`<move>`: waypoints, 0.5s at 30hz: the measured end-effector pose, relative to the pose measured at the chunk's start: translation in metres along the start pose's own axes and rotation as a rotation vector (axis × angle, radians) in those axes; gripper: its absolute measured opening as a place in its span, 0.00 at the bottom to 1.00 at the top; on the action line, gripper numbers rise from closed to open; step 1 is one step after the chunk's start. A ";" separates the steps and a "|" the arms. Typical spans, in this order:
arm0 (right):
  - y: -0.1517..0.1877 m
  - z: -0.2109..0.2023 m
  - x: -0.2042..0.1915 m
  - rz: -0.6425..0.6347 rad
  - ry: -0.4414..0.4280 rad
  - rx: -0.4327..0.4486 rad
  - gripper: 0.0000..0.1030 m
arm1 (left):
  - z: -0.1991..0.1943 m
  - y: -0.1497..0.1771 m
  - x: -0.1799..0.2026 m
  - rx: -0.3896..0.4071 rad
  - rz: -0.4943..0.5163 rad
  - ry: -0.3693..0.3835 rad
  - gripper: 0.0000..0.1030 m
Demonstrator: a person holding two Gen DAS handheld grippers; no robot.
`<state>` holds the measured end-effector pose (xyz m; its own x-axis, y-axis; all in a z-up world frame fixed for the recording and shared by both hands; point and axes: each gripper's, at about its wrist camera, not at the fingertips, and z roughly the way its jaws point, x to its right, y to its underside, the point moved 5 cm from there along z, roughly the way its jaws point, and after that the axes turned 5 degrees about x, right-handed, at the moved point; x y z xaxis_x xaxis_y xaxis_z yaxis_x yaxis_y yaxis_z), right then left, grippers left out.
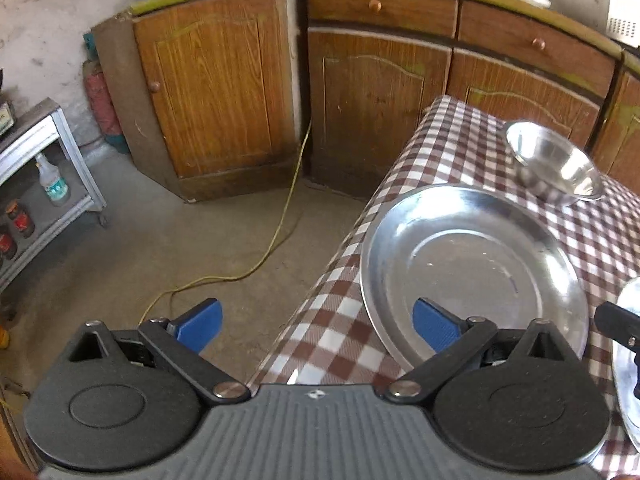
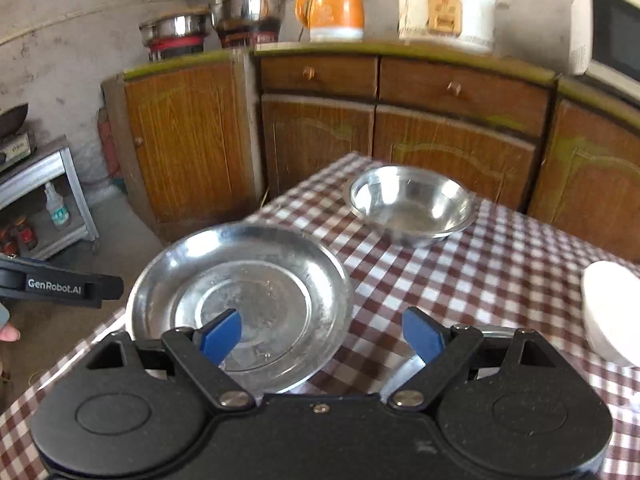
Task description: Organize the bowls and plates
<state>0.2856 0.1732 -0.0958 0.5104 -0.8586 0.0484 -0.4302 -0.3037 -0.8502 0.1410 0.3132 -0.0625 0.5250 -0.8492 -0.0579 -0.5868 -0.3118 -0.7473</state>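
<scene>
A steel plate lies on the checkered table near its left edge; it also shows in the right wrist view. A steel bowl stands behind it, also in the right wrist view. My left gripper is open and empty, its right finger over the plate's near rim, its left finger over the floor. My right gripper is open and empty above the plate's right rim. A second steel plate lies partly hidden under it. A white bowl sits at the right.
Wooden cabinets stand behind the table, with pots, an orange kettle, a rice cooker and a microwave on top. A metal shelf with bottles stands at left. A yellow cord lies on the floor.
</scene>
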 end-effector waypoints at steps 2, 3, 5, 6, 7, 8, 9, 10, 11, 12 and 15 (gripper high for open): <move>-0.001 0.015 0.000 0.004 -0.002 -0.019 0.99 | 0.012 -0.003 -0.001 -0.001 -0.002 0.000 0.97; -0.001 0.022 0.000 0.006 -0.003 -0.027 0.99 | 0.017 -0.003 -0.001 -0.011 -0.004 0.004 0.95; -0.001 0.034 0.001 0.010 0.001 -0.041 0.99 | 0.027 -0.005 -0.001 -0.020 -0.003 0.009 0.92; -0.001 0.041 0.002 0.006 0.009 -0.051 0.99 | 0.030 -0.005 0.000 -0.021 0.001 0.014 0.91; -0.002 0.049 0.004 0.005 0.025 -0.064 0.99 | 0.034 -0.006 0.001 -0.022 0.005 0.016 0.90; -0.001 0.056 0.006 0.004 0.043 -0.081 0.99 | 0.036 -0.006 0.002 -0.022 0.011 0.016 0.87; 0.000 0.062 0.009 0.008 0.052 -0.093 0.99 | 0.039 -0.006 0.004 -0.024 0.016 0.022 0.84; 0.001 0.067 0.011 0.012 0.060 -0.106 0.99 | 0.042 -0.006 0.005 -0.026 0.018 0.027 0.83; 0.002 0.073 0.014 0.016 0.071 -0.123 0.99 | 0.044 -0.006 0.006 -0.027 0.022 0.032 0.78; 0.004 0.076 0.015 0.017 0.072 -0.136 0.99 | 0.046 -0.007 0.006 -0.026 0.022 0.034 0.73; 0.009 0.087 0.017 0.032 0.048 -0.170 0.99 | 0.051 -0.008 0.006 -0.022 0.004 0.056 0.66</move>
<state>0.3550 0.1922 -0.1486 0.4605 -0.8862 0.0511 -0.5673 -0.3380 -0.7510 0.1807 0.3321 -0.0909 0.4877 -0.8727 -0.0234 -0.6026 -0.3172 -0.7323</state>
